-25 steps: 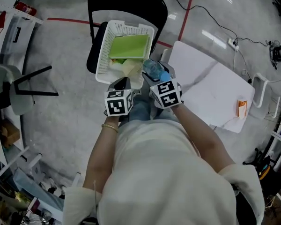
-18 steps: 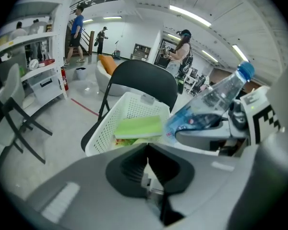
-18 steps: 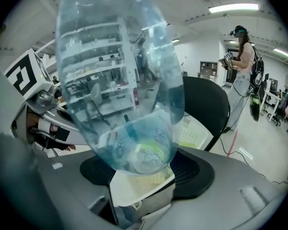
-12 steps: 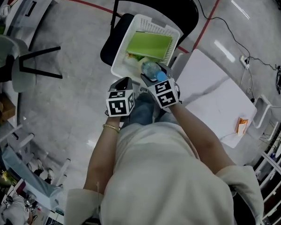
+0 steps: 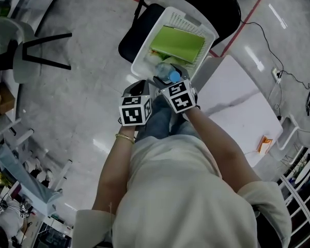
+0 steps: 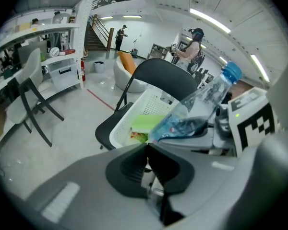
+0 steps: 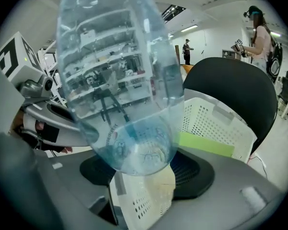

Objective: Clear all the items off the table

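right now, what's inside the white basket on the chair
A flat green item lies in the basket, with something pale at its near edge. The clear bottle covers the basket's near end, so what lies there is hidden.

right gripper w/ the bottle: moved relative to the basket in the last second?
Yes. In the head view the right gripper, shut on the water bottle, has gone from beside the white basket's near corner to over its near end.

Glossy grey floor (image 5: 77,112), black folding chair (image 5: 137,32), white shelves (image 6: 62,28).
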### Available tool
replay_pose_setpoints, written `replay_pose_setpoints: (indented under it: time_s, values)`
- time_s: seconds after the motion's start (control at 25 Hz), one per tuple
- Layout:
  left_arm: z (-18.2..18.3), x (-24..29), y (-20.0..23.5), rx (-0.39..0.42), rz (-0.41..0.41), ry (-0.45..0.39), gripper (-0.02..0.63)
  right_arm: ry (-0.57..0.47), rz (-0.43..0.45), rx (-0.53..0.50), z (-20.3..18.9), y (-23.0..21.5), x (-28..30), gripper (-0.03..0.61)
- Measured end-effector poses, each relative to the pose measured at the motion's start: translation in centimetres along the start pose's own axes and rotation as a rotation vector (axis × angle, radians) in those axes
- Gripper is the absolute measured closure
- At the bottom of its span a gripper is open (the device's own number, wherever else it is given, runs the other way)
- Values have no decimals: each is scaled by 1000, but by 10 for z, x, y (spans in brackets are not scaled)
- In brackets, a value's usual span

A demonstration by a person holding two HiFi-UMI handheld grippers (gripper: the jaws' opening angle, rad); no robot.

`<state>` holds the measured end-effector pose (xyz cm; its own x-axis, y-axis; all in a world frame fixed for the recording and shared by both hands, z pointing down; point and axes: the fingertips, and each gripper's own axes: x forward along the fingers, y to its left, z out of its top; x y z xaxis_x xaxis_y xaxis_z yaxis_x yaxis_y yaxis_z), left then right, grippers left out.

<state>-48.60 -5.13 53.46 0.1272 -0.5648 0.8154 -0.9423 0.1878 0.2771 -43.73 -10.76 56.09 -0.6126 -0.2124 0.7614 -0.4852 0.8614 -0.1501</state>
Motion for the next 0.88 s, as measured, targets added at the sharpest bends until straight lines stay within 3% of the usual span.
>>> replay_pose_setpoints:
  time_s: [0.32, 0.48, 0.88]
  values:
    - [3, 3, 10, -19, 13, 1, 604, -2, 39, 16, 7, 5, 15, 247]
    - [1, 3, 11, -15, 14, 8, 604, -10, 54, 42, 7, 6, 14, 204]
    - [-1, 5, 3, 1, 3, 12, 604, -7, 22, 44, -3, -3, 4, 233]
